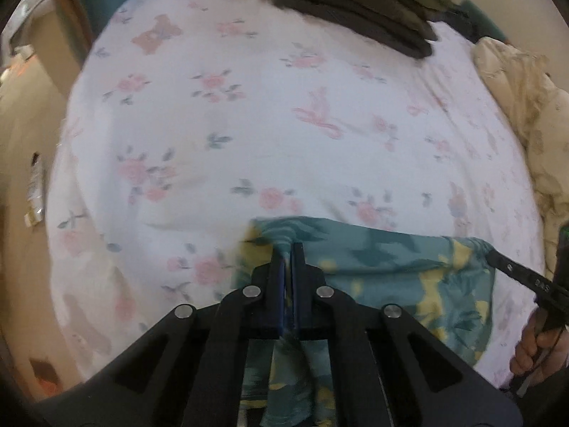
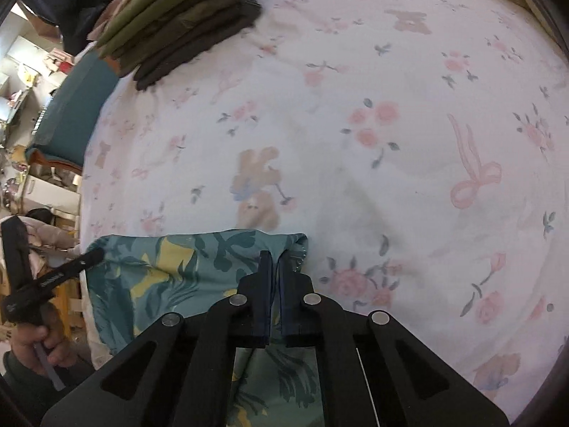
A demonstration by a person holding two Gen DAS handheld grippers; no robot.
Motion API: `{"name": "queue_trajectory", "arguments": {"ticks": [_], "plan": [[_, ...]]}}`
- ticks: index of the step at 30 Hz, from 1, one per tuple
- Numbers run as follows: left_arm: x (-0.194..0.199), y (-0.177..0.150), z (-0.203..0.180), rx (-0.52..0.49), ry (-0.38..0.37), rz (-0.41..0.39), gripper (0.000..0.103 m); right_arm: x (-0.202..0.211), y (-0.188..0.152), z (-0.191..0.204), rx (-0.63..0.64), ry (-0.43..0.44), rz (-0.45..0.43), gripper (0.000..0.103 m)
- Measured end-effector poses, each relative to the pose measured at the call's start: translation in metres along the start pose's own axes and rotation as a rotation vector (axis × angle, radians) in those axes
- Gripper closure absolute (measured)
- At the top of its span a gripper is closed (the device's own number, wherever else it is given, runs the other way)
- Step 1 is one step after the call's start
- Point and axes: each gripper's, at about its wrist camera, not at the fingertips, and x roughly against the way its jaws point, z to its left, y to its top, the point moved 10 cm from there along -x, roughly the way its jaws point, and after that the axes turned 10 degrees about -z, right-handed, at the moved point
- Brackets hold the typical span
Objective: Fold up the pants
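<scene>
Teal pants with a yellow and dark green leaf print (image 1: 391, 270) lie at the near edge of a bed. My left gripper (image 1: 288, 249) is shut on one top corner of the pants. My right gripper (image 2: 274, 258) is shut on the other top corner of the pants (image 2: 170, 270). The cloth is stretched between the two grippers and hangs down below the jaws. The right gripper also shows at the right of the left wrist view (image 1: 498, 259), and the left gripper at the left of the right wrist view (image 2: 92, 258).
The bed has a white sheet with pink flowers and bears (image 1: 249, 124). A stack of folded olive and dark brown garments (image 1: 355, 10) lies at the far end, also in the right wrist view (image 2: 177, 25). A cream quilt (image 1: 522, 106) is bunched at the right. Furniture and clutter (image 2: 32, 106) stand beside the bed.
</scene>
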Motion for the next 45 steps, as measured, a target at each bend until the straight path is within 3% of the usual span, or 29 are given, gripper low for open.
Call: {"name": "queue_trajectory", "arguments": {"ticks": [4,6,7,8,10,11,12,13,14,15,20,25,28,31,33,34,35,36,39,42,43,45], "plan": [[0.002,0.001,0.011,0.097,-0.031,0.007,0.100,0.005,0.000,-0.001,-0.001,-0.008,-0.001,0.092],[0.009,0.004,0.014,0.097,-0.025,-0.011,0.096,0.016,0.007,0.002,0.008,-0.015,-0.029,0.092],[0.013,0.007,0.018,0.093,0.003,-0.030,0.083,0.022,0.011,0.003,0.007,-0.013,-0.042,0.092],[0.016,0.009,0.021,0.094,0.027,-0.046,0.061,0.026,0.014,0.004,0.003,-0.005,-0.044,0.092],[0.020,0.014,0.027,0.097,0.051,-0.079,0.033,0.032,0.020,0.003,-0.001,-0.004,-0.048,0.091],[0.019,0.015,0.028,0.096,0.055,-0.077,0.028,0.034,0.023,0.001,-0.007,-0.003,-0.059,0.088],[0.016,0.015,0.028,0.091,0.052,-0.062,0.028,0.035,0.025,-0.001,-0.019,-0.003,-0.060,0.084],[0.010,0.014,0.026,0.082,0.035,-0.032,0.028,0.034,0.027,-0.004,-0.036,0.008,-0.051,0.072],[0.004,0.013,0.021,0.070,0.016,-0.001,0.028,0.033,0.027,-0.005,-0.046,0.017,-0.041,0.053],[-0.002,0.011,0.017,0.053,-0.004,0.025,0.028,0.030,0.027,-0.007,-0.053,0.021,-0.030,0.047],[-0.037,0.004,-0.004,-0.094,-0.046,0.117,0.029,0.012,0.024,-0.009,-0.036,0.054,0.015,0.046],[-0.051,0.006,-0.018,-0.156,-0.163,0.177,0.032,-0.015,0.009,-0.008,-0.088,0.143,0.117,0.046],[-0.047,-0.002,-0.035,-0.211,-0.267,0.242,0.052,-0.028,0.004,-0.016,-0.180,0.161,0.134,0.046],[-0.042,-0.012,-0.047,-0.344,-0.278,0.274,0.056,-0.031,0.002,-0.010,-0.174,0.203,0.154,0.046],[-0.045,-0.011,-0.044,-0.429,-0.223,0.259,0.084,-0.033,0.000,-0.004,-0.139,0.216,0.180,0.047],[-0.047,-0.008,-0.042,-0.424,-0.212,0.258,0.097,-0.034,0.001,-0.001,-0.096,0.201,0.175,0.056],[-0.047,-0.003,-0.041,-0.405,-0.213,0.251,0.099,-0.035,0.001,0.001,-0.064,0.190,0.177,0.082],[-0.046,0.003,-0.042,-0.405,-0.209,0.228,0.100,-0.036,0.000,0.006,-0.017,0.176,0.187,0.095],[-0.030,0.034,-0.049,-0.435,-0.193,0.094,0.101,-0.026,0.021,0.017,0.061,0.160,0.116,0.096],[-0.001,0.072,-0.060,-0.422,-0.204,-0.097,0.101,0.009,0.066,0.033,0.135,0.163,-0.101,0.097],[0.007,0.078,-0.065,-0.445,-0.200,-0.152,0.101,0.015,0.072,0.040,0.185,0.147,-0.131,0.097],[0.009,0.078,-0.068,-0.468,-0.187,-0.181,0.101,0.017,0.071,0.048,0.249,0.139,-0.135,0.097]]}}
